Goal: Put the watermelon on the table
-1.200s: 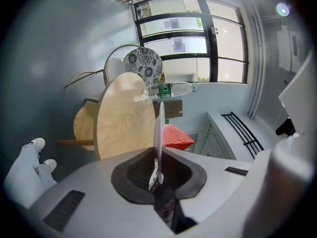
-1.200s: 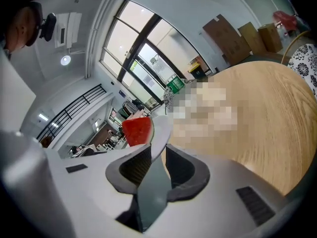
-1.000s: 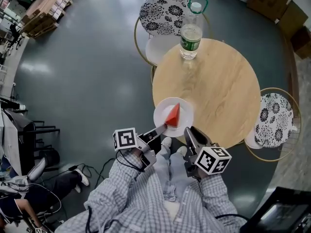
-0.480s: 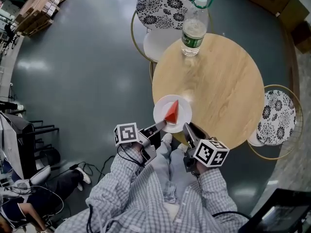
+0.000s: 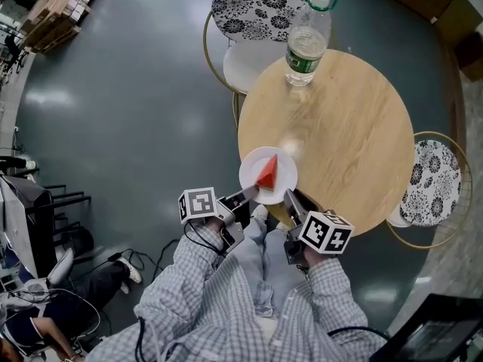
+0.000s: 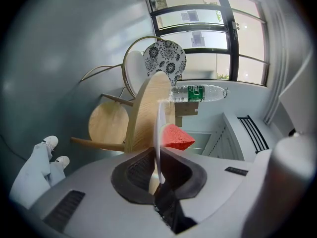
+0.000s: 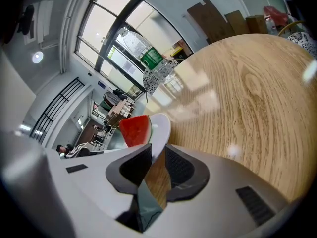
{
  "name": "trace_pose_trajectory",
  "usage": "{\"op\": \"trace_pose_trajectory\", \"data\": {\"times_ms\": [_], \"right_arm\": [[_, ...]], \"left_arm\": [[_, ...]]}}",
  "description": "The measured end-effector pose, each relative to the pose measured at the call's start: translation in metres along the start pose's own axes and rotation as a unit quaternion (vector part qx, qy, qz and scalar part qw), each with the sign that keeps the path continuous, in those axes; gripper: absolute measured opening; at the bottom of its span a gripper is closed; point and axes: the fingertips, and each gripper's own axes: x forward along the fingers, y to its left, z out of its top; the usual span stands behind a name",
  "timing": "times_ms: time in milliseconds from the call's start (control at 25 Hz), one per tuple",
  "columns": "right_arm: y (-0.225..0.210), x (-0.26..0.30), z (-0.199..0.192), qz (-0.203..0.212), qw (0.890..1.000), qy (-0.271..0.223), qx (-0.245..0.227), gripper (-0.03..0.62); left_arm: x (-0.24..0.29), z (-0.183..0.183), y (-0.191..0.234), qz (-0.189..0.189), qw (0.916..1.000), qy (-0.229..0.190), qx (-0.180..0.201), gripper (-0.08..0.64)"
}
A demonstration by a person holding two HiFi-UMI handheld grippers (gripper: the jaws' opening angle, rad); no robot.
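A red watermelon wedge (image 5: 267, 176) lies on a small white plate (image 5: 256, 164) at the near left edge of the round wooden table (image 5: 339, 127). My left gripper (image 5: 249, 194) is shut on the plate's near left rim, and my right gripper (image 5: 288, 196) is shut on its near right rim. In the left gripper view the plate (image 6: 159, 133) stands edge-on between the jaws of the left gripper (image 6: 158, 158), the wedge (image 6: 176, 137) beyond them. In the right gripper view the rim of the plate (image 7: 161, 127) runs into the right gripper (image 7: 157, 155), with the wedge (image 7: 134, 130) at its left. Whether the plate touches the wood I cannot tell.
A clear water bottle (image 5: 306, 42) with a green label stands at the table's far edge. Patterned chairs sit behind the table (image 5: 253, 6) and at its right (image 5: 430, 183). A person's legs (image 5: 98, 281) and cables lie on the floor at lower left.
Both grippers have sunk a little with the plate and watermelon, which now sit slightly further in over the table's near edge. Both grips are unchanged.
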Motion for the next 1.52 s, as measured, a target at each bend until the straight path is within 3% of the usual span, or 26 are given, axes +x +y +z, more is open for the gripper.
{"op": "trace_pose_trajectory", "data": {"times_ms": [560,720,840,920,960,1000,1040,1120,1200,1280,1320,1360,1440,1520], "right_arm": [[-0.009,0.012,-0.002,-0.025,0.999,0.024,0.001,0.095],[-0.002,0.006,-0.006,-0.006,0.999,0.031,-0.010,0.095],[0.006,-0.003,-0.009,-0.001,0.998,0.032,-0.062,0.095],[0.013,-0.007,-0.012,-0.011,0.988,0.038,-0.152,0.095],[0.018,-0.009,-0.014,-0.021,0.975,0.046,-0.216,0.095],[0.024,-0.009,-0.017,-0.032,0.955,0.055,-0.289,0.095],[0.030,-0.009,-0.021,-0.041,0.928,0.064,-0.364,0.095],[0.040,-0.006,-0.034,-0.050,0.860,0.083,-0.501,0.095],[0.047,-0.001,-0.047,-0.055,0.779,0.100,-0.616,0.095],[0.051,0.006,-0.056,-0.062,0.702,0.112,-0.700,0.095],[0.052,0.010,-0.059,-0.065,0.671,0.117,-0.730,0.095],[0.052,0.014,-0.061,-0.070,0.643,0.119,-0.753,0.095],[0.050,0.021,-0.063,-0.084,0.600,0.123,-0.786,0.095],[0.046,0.026,-0.063,-0.098,0.571,0.128,-0.805,0.094]], "left_arm": [[0.007,0.006,0.011,0.009,0.9999,-0.005,-0.011,0.028],[0.007,0.005,0.012,0.010,0.9999,-0.006,-0.012,0.028],[0.007,0.005,0.013,0.011,0.9999,-0.005,-0.012,0.028],[0.007,0.006,0.013,0.010,0.9999,-0.004,-0.013,0.028],[0.008,0.006,0.013,0.010,0.9999,-0.003,-0.013,0.028],[0.008,0.006,0.013,0.010,0.9999,-0.003,-0.013,0.028],[0.009,0.006,0.013,0.010,0.9999,-0.002,-0.013,0.028],[0.009,0.006,0.013,0.010,0.9999,-0.001,-0.012,0.028],[0.009,0.006,0.013,0.011,0.9999,0.000,-0.013,0.028],[0.009,0.005,0.014,0.010,0.9999,0.002,-0.013,0.028],[0.009,0.005,0.014,0.010,0.9999,0.002,-0.013,0.028],[0.009,0.006,0.014,0.010,0.9999,0.002,-0.012,0.028],[0.009,0.006,0.015,0.010,0.9999,0.003,-0.012,0.028],[0.009,0.006,0.015,0.009,0.9999,0.003,-0.012,0.028]]}}
